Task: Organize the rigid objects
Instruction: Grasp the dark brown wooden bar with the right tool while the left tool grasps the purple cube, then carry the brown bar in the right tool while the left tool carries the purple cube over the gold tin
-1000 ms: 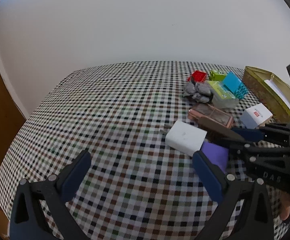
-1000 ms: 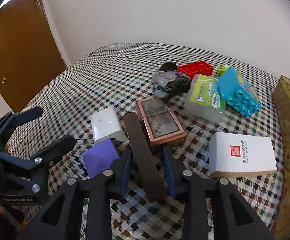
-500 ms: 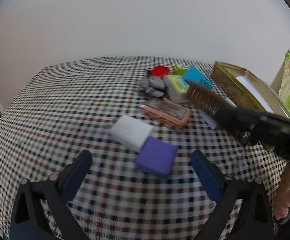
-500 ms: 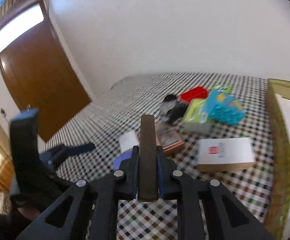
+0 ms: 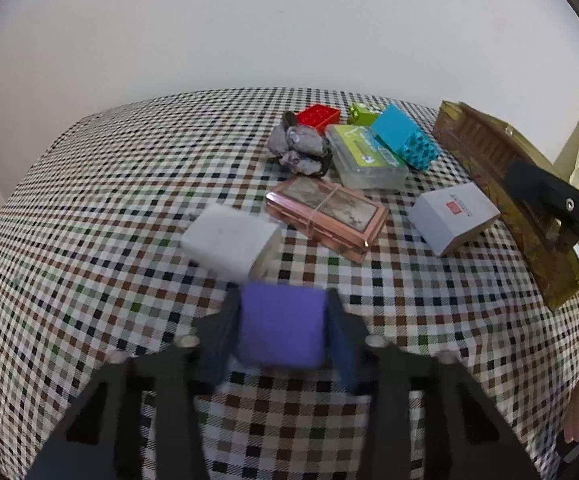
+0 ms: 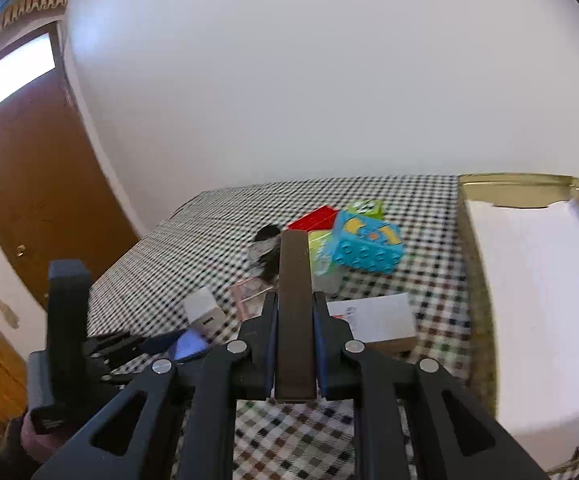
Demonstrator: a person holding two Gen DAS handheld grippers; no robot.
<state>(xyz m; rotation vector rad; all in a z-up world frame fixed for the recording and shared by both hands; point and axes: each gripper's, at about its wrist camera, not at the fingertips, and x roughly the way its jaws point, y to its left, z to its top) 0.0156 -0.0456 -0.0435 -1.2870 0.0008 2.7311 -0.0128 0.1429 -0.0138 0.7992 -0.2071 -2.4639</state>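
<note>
Purple block (image 5: 281, 330) seemingly clamped in left jaws, just closing; right jaws grip brown strip (image 6: 295, 316)

A woven checked cloth (image 5: 89, 220) covers the table. The purple cube (image 5: 281, 330) looks matt, the copper-framed rectangular case (image 5: 327, 214) shiny metal, the turquoise studded brick (image 6: 367, 246) glossy plastic.

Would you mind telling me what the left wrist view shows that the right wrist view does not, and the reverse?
Only the left wrist view shows the grey stones, the full copper-framed box and the ridged side of the brown comb.

Only the right wrist view shows the brown door and the white inside of the gold box.

Both show the purple block, on which the left gripper has just been closing, the blue brick, the white carton, and the right gripper shut on the comb.
</note>
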